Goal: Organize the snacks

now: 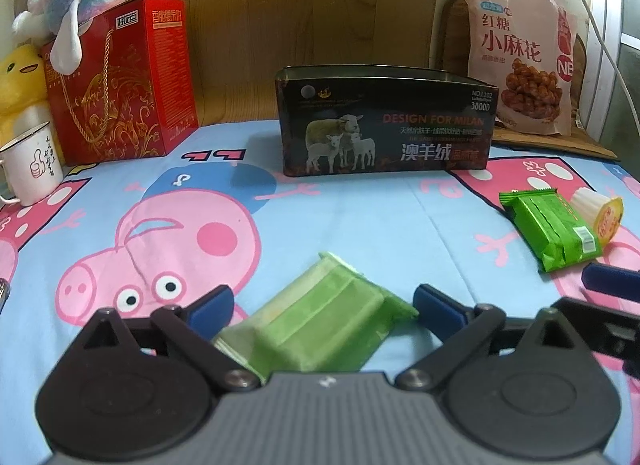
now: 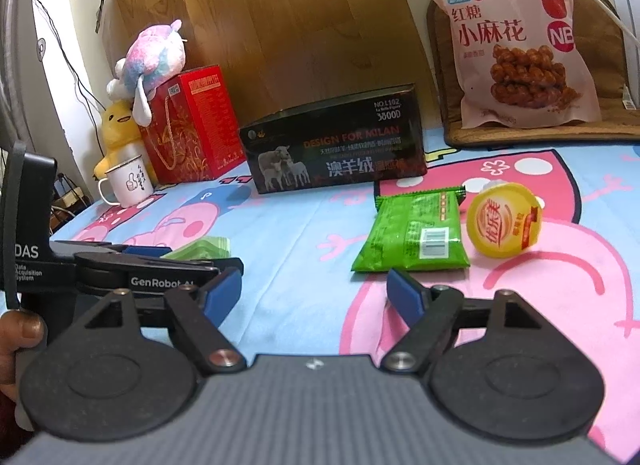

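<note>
Near the bed's front edge, a pale green snack packet (image 1: pixel 320 321) lies between the spread fingers of the left claw (image 1: pixel 322 303), gripped by neither. The right claw (image 2: pixel 316 293) gapes, holding nothing, just short of a green wafer pack (image 2: pixel 412 237) and yellow-lidded cup (image 2: pixel 504 225). Behind stands the open black tin (image 1: pixel 384 121).

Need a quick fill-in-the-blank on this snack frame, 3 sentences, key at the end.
1. The pale green snack pack lies between the open fingers of the ____ gripper.
2. The right gripper is open and holds ____.
3. The yellow-lidded cup lies on its side beside the darker ____ packet.

Missing words: left; nothing; green
</note>
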A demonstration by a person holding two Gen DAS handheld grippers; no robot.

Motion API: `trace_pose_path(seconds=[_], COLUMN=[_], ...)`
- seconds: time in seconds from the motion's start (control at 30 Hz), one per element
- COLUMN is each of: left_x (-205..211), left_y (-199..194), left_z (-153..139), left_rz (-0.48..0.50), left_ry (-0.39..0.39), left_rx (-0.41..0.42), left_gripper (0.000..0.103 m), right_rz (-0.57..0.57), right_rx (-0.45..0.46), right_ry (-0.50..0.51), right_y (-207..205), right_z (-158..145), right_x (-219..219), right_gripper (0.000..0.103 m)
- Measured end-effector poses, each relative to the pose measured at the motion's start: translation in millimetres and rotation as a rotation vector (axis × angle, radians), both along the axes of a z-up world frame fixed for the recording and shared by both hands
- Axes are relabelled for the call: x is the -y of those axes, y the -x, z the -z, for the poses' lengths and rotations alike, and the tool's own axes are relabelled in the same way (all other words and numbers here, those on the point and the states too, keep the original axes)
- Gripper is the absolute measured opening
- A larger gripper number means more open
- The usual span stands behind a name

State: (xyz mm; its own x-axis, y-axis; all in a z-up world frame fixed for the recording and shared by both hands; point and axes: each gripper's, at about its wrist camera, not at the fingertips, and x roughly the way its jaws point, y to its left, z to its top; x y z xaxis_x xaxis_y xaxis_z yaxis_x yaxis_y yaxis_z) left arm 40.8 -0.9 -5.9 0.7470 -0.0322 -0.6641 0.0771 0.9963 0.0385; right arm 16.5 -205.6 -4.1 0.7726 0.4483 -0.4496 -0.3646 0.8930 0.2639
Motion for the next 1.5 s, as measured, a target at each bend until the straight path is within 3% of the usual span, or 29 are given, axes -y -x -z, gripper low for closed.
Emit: trace_pose_path(seconds=[0.33, 0.77, 0.93, 1.1, 1.23, 1.3, 1.47, 1.5], left_x=[-3.7, -16.3, -11.7, -17.8, -25.8, -28.9, -32.5, -32.3], left_y=[2.0, 5.2, 4.8, 8.7, 12.4, 11.8, 9.3, 9.2], left_z=[-1.0, -5.7, -4.7, -7.4, -10.9, -12.0, -11.7, -11.6], left_rz=[0.010, -0.001, 0.008, -0.011, -0.030, -0.038, -0.045, -0.045], left_ry=[0.024, 0.117, 0.094, 0.125, 0.166, 0.181, 0.202, 0.200], left_rx=[0.009, 0.034, 0.023, 0.053, 0.088, 0.093, 0.088, 0.089], left_gripper=[0.102, 0.102, 0.102, 0.102, 0.102, 0.102, 0.102, 0.102], right_rz=[0.005, 0.005, 0.000, 0.083, 0.172, 0.204, 0.170, 0.146], right_rx=[0.020, 0.014, 0.011, 0.047, -0.040, -0.025, -0.096, -0.093], right_ry=[-0.025, -0.053, -0.053, -0.116, -0.178, -0.161, -0.115, -0.089], right_y=[3.4, 2.2, 2.0, 3.2, -18.1, -25.7, -54.5, -57.3], right_z=[-1.3, -0.9, -0.9, -3.0, -0.2, -3.2, 0.5, -0.6], right_x=[2.4, 5.0, 4.6, 20.0, 37.9, 42.0, 39.9, 35.1], right_gripper=[0.081, 0.081, 0.081, 0.081, 0.081, 0.081, 0.082, 0.077])
